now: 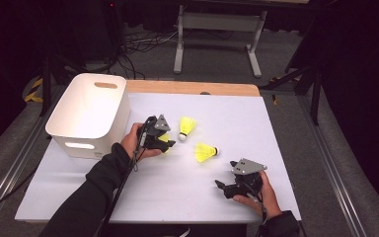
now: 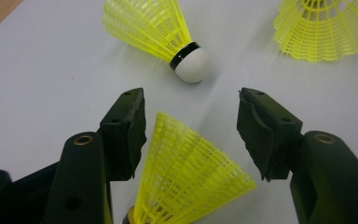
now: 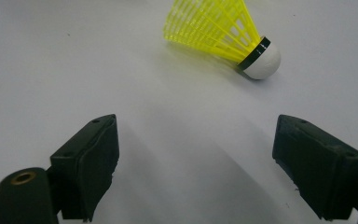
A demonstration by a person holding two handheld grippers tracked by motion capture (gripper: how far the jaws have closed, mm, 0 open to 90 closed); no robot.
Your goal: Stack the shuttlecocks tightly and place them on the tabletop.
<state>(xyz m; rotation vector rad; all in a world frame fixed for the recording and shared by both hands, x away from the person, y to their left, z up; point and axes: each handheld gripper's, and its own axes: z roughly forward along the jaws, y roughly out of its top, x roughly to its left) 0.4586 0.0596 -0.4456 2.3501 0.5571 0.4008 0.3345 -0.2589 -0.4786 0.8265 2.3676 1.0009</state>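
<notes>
Shuttlecocks [image 1: 187, 127] [image 1: 206, 151] were neon yellow mesh skirts, black band, white cork. Bin [image 1: 90, 112] white, table [image 1: 187, 182] white with a tan, probably wood, far edge. Gripper [image 2: 191, 123] jaws black.

A white storage bin [image 1: 90, 114] with slot handles stands on the white table cover [image 1: 177, 187], at its far left corner. Beyond the bin, along the far edge of the cover, a strip of bare wooden tabletop [image 1: 192, 88] shows. Farther back from the bin, on the grey floor, black cables [image 1: 138, 47] lie in loops beside the grey legs of a metal stand [image 1: 219, 29]. Dark curtains close the background behind the stand.
</notes>
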